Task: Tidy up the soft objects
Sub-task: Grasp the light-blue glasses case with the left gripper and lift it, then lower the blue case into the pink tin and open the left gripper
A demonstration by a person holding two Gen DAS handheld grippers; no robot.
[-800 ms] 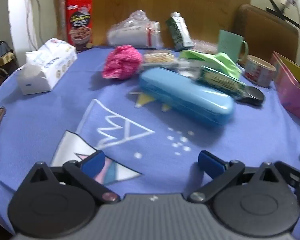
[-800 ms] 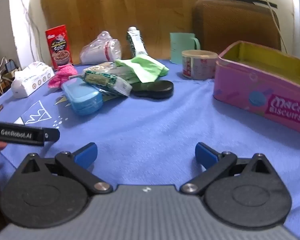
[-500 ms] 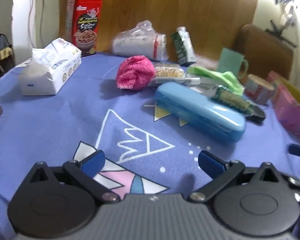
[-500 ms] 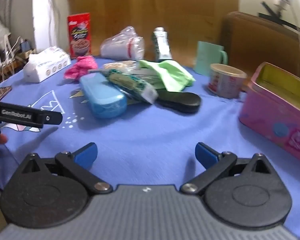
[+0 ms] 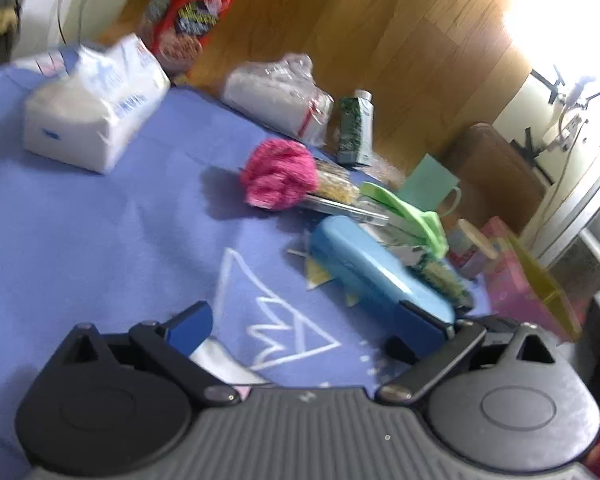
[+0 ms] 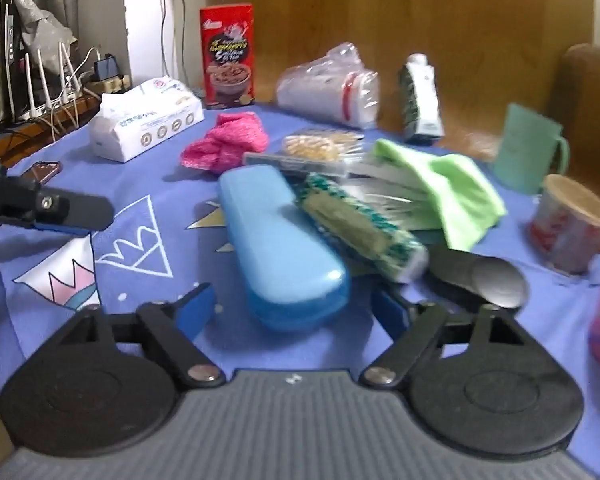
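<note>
A pink knitted cloth (image 5: 278, 178) (image 6: 228, 144) lies bunched on the blue tablecloth, behind a light blue hard case (image 5: 376, 276) (image 6: 280, 248). A green cloth (image 5: 412, 210) (image 6: 448, 184) is draped over the packets to the right. My left gripper (image 5: 306, 322) is open and empty, its right fingertip beside the case's near end. One left finger (image 6: 76, 210) shows in the right wrist view. My right gripper (image 6: 292, 306) is open, and the case's near end sits between its fingers without touching the pads.
A white tissue pack (image 6: 148, 128) sits at back left. A red cereal box (image 6: 228, 56), a bag of cups (image 6: 332, 88) and a green carton (image 6: 420, 96) line the wooden wall. A mint mug (image 6: 528, 148), a paper tub (image 6: 572, 224), a black case (image 6: 484, 276) and a pink tin (image 5: 528, 284) stand to the right.
My right gripper has moved forward and left to the blue case, with its fingers a little closer together. My left gripper has tilted and advanced toward the pink cloth.
</note>
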